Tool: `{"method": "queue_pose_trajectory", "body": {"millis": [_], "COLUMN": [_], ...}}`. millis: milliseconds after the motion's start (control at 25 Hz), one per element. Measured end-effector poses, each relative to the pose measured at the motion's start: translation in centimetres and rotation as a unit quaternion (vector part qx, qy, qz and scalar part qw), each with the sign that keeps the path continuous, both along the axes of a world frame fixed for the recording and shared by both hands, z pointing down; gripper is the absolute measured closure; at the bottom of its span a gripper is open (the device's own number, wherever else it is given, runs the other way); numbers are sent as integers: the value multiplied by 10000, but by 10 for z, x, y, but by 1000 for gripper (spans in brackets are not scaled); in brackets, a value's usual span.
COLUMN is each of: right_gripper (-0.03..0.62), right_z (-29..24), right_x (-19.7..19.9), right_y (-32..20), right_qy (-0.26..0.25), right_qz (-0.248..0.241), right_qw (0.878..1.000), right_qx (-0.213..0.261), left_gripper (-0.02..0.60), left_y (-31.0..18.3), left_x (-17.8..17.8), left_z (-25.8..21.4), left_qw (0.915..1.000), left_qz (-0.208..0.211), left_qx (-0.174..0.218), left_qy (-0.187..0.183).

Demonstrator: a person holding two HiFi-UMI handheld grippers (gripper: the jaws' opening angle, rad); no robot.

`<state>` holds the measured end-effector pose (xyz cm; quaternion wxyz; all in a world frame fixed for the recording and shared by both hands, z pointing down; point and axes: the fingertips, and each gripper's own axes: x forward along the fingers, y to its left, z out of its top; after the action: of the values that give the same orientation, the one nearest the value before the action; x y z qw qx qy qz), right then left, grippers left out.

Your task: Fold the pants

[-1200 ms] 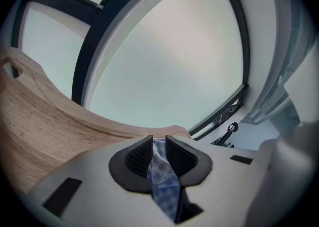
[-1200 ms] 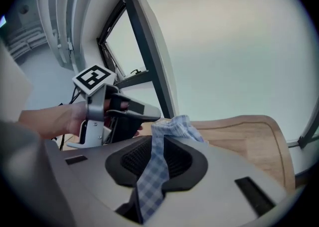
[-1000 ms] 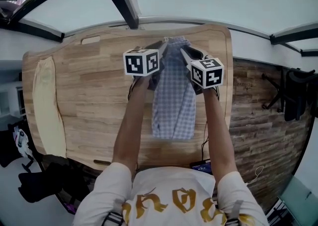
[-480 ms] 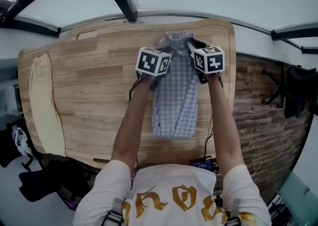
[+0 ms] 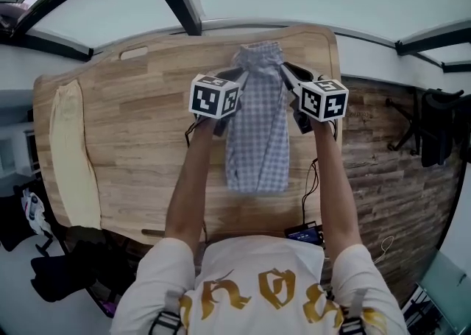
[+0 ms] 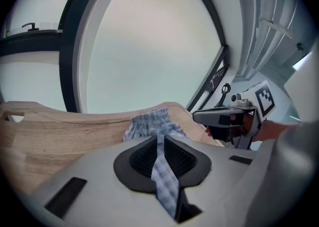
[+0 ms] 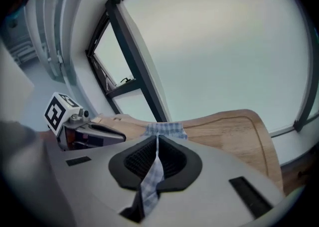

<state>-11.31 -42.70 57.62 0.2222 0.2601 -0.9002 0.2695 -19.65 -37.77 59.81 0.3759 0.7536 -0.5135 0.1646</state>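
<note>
Head view: checked blue-and-white pants point(image 5: 257, 131) lay as a long narrow strip on the wooden table point(image 5: 140, 120), with the gathered waistband near the far edge and the hem end toward the person. The left gripper point(image 5: 239, 78) met the strip's left edge just below the waistband, and the right gripper point(image 5: 288, 74) met its right edge opposite. A cream cloth point(image 5: 70, 153) lay well apart along the table's left end.

Left gripper view: the two dark pads point(image 6: 142, 158) stood nearly together, clamped on a thin fold of the checked fabric that ran out between them toward the waistband.

Right gripper view: the jaws were closing, and a fold of the same fabric was already pinched between the pads point(image 7: 172, 161). The waistband lay on the wood beyond.
</note>
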Motion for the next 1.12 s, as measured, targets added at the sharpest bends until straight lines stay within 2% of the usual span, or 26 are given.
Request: {"method": "queue_pose_trajectory", "body": {"millis": [120, 240, 320, 440, 520, 640, 760, 840, 960, 1120], "right_gripper": [569, 569, 569, 571, 571, 571, 571, 571, 571, 569], "right_z": [-10, -23, -33, -55, -59, -57, -64, -66, -62, -60], "right_x": [14, 28, 38, 54, 68, 88, 104, 111, 124, 146], "right_y": [27, 56, 77, 107, 123, 150, 172, 184, 209, 233], "right_qy": [327, 267, 29, -796, -796, -320, -527, -712, -613, -548], "right_qz": [-230, -195, -158, -3, 23, -153, -37, 78, -59, -115], "right_qw": [9983, 9975, 9980, 9962, 9963, 9976, 9973, 9967, 9976, 9981], "right_qx": [428, 621, 609, 343, 328, 587, 517, 370, 316, 271], "left_gripper": [522, 531, 532, 532, 532, 532, 532, 532, 532, 531], "left_y": [22, 54, 80, 119, 144, 180, 207, 222, 244, 269], "left_x": [-5, -10, -8, -5, -2, 14, 30, 36, 53, 72], "left_z": [-11, -20, -25, -29, -32, -33, -36, -40, -41, -42], "left_qw": [9995, 9976, 9966, 9946, 9925, 9934, 9945, 9939, 9932, 9940], "left_qz": [-144, -231, -257, -394, -484, -594, -664, -691, -632, -655], "left_qx": [27, -22, -48, -122, -153, -143, -79, -62, -75, -34], "left_qy": [-286, -652, -784, -953, -1111, -973, -804, -859, -979, -876]}}
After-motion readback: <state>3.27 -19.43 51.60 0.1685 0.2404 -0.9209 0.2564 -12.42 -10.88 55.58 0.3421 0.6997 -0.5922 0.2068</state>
